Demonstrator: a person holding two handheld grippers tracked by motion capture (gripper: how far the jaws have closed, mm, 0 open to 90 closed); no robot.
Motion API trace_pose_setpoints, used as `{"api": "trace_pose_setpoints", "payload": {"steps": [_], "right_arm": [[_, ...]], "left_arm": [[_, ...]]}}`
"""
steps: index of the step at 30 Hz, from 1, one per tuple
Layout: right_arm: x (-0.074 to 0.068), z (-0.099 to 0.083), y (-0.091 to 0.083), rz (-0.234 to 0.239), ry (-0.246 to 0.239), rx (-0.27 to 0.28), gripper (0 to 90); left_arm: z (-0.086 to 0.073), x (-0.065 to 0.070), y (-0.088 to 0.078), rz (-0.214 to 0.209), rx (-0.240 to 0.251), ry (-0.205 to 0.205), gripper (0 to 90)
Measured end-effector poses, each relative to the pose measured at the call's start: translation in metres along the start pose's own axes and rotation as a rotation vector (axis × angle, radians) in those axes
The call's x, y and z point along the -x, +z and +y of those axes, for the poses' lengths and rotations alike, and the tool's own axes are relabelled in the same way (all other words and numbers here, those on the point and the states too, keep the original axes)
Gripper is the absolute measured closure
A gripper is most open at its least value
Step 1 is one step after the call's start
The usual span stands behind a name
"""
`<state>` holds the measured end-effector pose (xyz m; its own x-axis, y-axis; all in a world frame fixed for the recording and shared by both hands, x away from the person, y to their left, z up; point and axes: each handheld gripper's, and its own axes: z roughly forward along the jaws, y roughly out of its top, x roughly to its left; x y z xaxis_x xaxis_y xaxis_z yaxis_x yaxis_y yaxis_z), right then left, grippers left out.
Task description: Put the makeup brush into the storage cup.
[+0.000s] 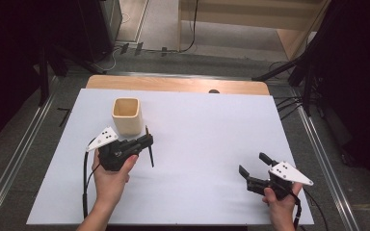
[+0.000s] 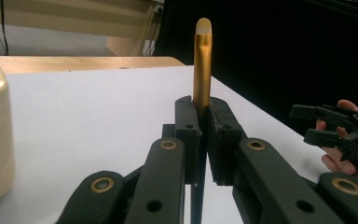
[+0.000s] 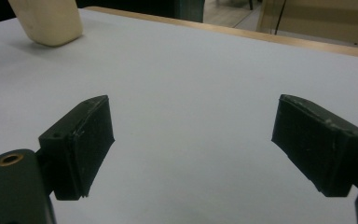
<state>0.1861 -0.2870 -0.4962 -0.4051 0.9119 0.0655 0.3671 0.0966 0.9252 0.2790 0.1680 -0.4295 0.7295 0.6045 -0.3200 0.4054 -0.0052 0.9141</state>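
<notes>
The left gripper [image 1: 147,139] pinches a brush [image 2: 201,65] between its closed jaws — the gold ferrule and pale tip stand up above them in the left gripper view, and the dark handle hangs below toward the white table [image 1: 207,144]. Just beyond it, near the table's far left, stands a cream cup [image 1: 126,115], upright and apart from the brush. The right gripper [image 1: 254,163] sits well apart at the near right edge, held in a hand [image 1: 282,207] — its jaws spread wide over bare table, gripping nothing.
</notes>
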Motion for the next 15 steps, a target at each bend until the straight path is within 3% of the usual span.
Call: {"api": "trace_pose_setpoints", "payload": {"steps": [7,15], "right_arm": [[0.017,-0.009,-0.005,-0.02,0.031,0.007,13.2],[0.018,-0.01,-0.003,-0.007,0.032,0.007,13.2]], "left_arm": [[0.014,-0.011,-0.01,0.038,0.033,0.002,84.6],[0.036,-0.023,-0.021,0.087,0.064,0.02,84.5]]}}
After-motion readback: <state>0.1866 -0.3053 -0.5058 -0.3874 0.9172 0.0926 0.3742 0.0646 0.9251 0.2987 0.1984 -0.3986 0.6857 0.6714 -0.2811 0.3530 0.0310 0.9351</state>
